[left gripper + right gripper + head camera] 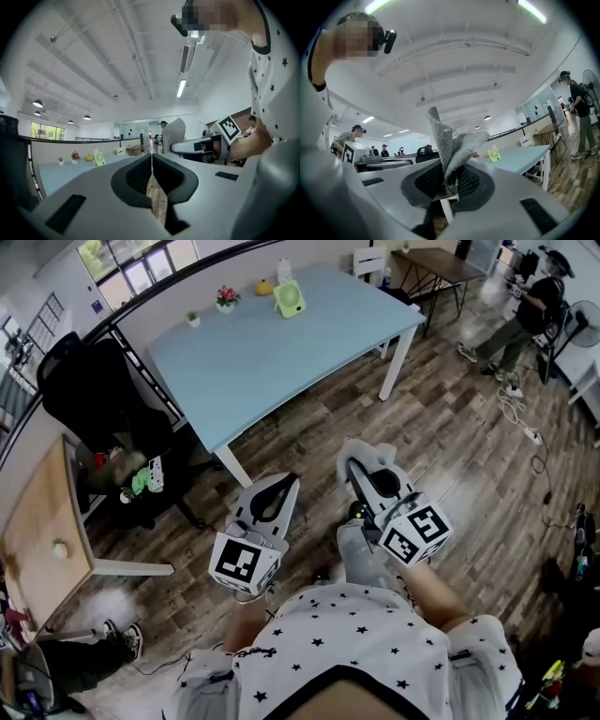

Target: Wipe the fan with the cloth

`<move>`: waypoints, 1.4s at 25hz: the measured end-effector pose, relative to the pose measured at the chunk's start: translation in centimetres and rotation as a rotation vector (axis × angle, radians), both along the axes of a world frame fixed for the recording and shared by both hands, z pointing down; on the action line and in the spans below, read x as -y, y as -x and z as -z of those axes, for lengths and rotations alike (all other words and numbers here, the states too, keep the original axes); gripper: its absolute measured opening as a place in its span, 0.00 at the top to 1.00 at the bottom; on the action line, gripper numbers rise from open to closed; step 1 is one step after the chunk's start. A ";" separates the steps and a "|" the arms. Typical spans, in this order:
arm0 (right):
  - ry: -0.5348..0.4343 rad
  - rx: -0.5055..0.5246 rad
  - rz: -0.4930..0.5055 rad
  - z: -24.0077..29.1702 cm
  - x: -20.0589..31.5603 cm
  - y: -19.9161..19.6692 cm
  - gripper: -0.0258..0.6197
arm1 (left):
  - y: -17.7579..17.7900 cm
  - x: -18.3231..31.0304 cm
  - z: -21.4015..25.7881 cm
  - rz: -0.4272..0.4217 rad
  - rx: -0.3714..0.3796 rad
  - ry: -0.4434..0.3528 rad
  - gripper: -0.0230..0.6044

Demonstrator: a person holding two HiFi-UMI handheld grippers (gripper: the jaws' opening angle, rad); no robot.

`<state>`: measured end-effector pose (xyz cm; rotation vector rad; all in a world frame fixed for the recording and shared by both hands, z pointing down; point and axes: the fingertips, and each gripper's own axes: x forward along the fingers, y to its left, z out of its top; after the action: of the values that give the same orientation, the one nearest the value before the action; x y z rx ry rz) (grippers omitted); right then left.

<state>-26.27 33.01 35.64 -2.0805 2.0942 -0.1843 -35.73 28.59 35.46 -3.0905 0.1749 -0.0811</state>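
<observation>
A small green fan (290, 299) stands at the far edge of the light blue table (281, 362); it also shows small in the left gripper view (99, 158) and the right gripper view (494, 153). Both grippers hang over the wood floor, short of the table's near edge. My right gripper (364, 460) is shut on a grey knitted cloth (449, 143), which sticks up out of the jaws. The cloth (174, 135) is seen from the left gripper too. My left gripper (270, 493) is shut with nothing between its jaws (151, 158).
On the table by the fan are a flower pot (226, 298), an orange object (264, 287) and a tiny plant (192, 319). A black office chair (94, 390) and a wooden desk (37, 531) stand at the left. A person (525, 310) stands far right, near floor cables (520, 413).
</observation>
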 end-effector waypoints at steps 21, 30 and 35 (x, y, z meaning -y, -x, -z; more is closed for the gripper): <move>-0.006 0.083 0.060 -2.4 8.8 -15.7 0.90 | -14.8 8.4 -1.5 0.086 0.040 0.015 0.91; -0.001 0.110 0.060 -3.5 11.4 -22.0 0.90 | -21.4 11.4 -2.1 0.080 0.057 0.003 0.91; -0.005 0.112 0.079 -2.9 12.3 -25.1 0.90 | -24.7 12.1 -1.5 0.088 0.061 -0.002 0.91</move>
<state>-1.19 20.74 38.56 -1.9389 2.1089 -0.2996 -11.01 16.49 37.00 -3.0732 0.3076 -0.1780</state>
